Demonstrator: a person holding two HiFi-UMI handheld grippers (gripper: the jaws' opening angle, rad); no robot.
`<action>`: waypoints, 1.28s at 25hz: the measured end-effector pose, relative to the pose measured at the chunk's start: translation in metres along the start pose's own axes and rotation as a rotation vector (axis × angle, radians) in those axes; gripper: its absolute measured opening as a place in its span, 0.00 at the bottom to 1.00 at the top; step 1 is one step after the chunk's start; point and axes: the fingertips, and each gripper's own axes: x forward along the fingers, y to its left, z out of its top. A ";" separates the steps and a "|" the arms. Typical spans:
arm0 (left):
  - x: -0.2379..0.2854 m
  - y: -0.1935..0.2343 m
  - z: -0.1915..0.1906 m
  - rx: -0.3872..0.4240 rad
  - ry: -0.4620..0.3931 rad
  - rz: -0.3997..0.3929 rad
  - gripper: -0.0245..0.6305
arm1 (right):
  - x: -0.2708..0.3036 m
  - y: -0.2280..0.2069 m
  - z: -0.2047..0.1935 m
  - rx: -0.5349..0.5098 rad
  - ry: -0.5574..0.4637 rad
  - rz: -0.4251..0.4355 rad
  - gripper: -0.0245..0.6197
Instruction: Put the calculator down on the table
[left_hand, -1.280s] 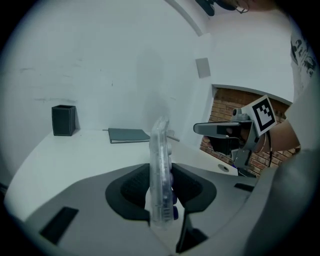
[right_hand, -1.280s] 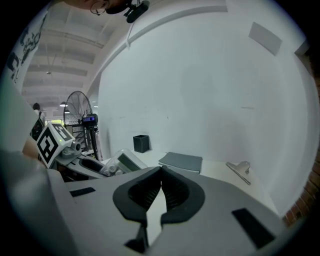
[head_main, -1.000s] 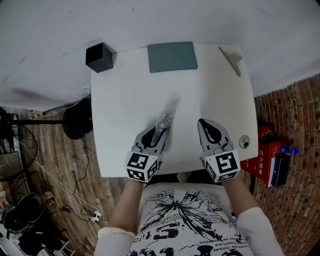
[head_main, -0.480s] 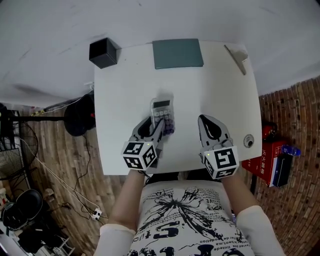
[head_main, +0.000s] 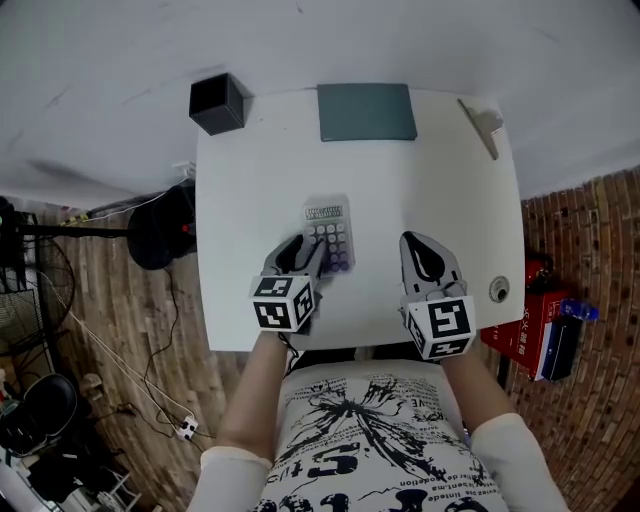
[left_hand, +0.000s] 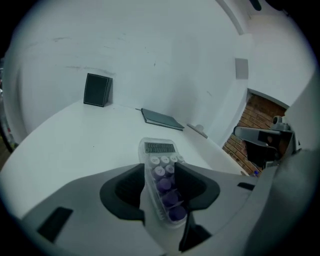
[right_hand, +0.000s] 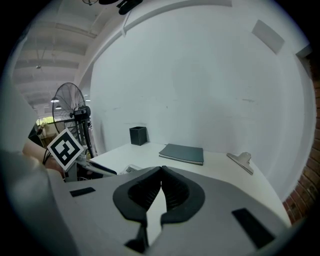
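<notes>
A clear calculator (head_main: 329, 232) with purple and white keys lies on the white table (head_main: 250, 180), display end away from me. Its near end sits between the jaws of my left gripper (head_main: 308, 256), which are opening, and the pads do not press on it. In the left gripper view the calculator (left_hand: 159, 165) fills the gap of the left gripper (left_hand: 160, 169), with dark space on both sides. My right gripper (head_main: 422, 255) rests to the right of it with nothing held. Its pads meet in the right gripper view (right_hand: 161, 172).
A grey notebook (head_main: 367, 111) lies at the table's far edge, a black box (head_main: 219, 103) stands off the far left corner, and a metal clip (head_main: 484, 122) lies at the far right. A round fitting (head_main: 498, 290) sits near the right edge. Brick floor and a red box (head_main: 525, 325) lie beyond.
The left gripper brought the calculator down from a tilted, lifted pose until it lay flat on the table, then drew back towards me as its jaws spread. The right gripper stayed put.
</notes>
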 end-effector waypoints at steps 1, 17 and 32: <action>0.000 0.000 0.000 0.003 0.002 -0.003 0.33 | 0.001 0.001 0.000 0.001 0.000 0.001 0.06; -0.078 -0.019 0.101 0.261 -0.262 0.066 0.20 | -0.013 0.021 0.047 -0.013 -0.092 0.069 0.06; -0.171 -0.059 0.181 0.400 -0.507 0.024 0.06 | -0.045 0.014 0.131 -0.116 -0.291 0.075 0.06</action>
